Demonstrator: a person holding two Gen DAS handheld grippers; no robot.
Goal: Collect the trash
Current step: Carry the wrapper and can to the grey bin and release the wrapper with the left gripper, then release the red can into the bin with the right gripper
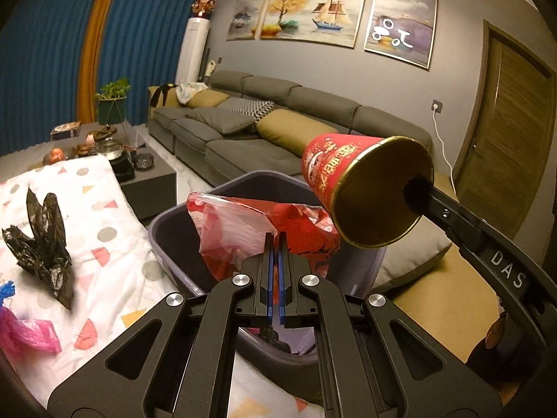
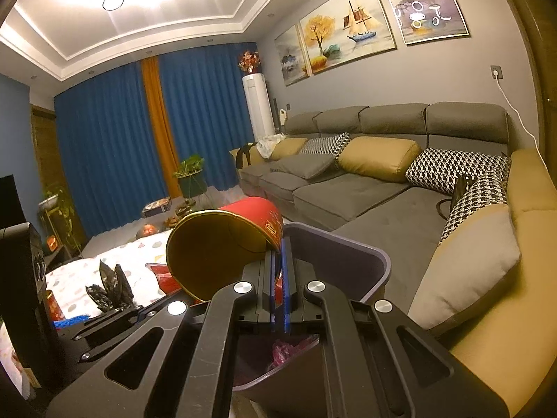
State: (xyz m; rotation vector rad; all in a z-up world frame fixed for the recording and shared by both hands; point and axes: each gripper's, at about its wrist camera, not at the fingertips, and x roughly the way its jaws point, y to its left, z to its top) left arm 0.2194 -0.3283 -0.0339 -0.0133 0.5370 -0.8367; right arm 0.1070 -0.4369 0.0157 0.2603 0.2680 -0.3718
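Note:
My left gripper (image 1: 276, 240) is shut on a crumpled red plastic bag (image 1: 243, 230) and holds it over the purple-grey trash bin (image 1: 163, 240). My right gripper (image 2: 278, 250) is shut on the rim of a red paper cup with a gold inside (image 2: 216, 247), tilted on its side above the same bin (image 2: 376, 261). The cup also shows in the left wrist view (image 1: 362, 181), held from the right by the other gripper. A crumpled black plastic bag (image 1: 45, 244) and a pink plastic bag (image 1: 24, 334) lie on the patterned white cloth (image 1: 104, 223).
A grey sofa with yellow and patterned cushions (image 2: 365, 181) stands behind and right of the bin. A dark coffee table with a tea set (image 1: 115, 160) is at the far left. Pink trash lies in the bin's bottom (image 2: 292, 351).

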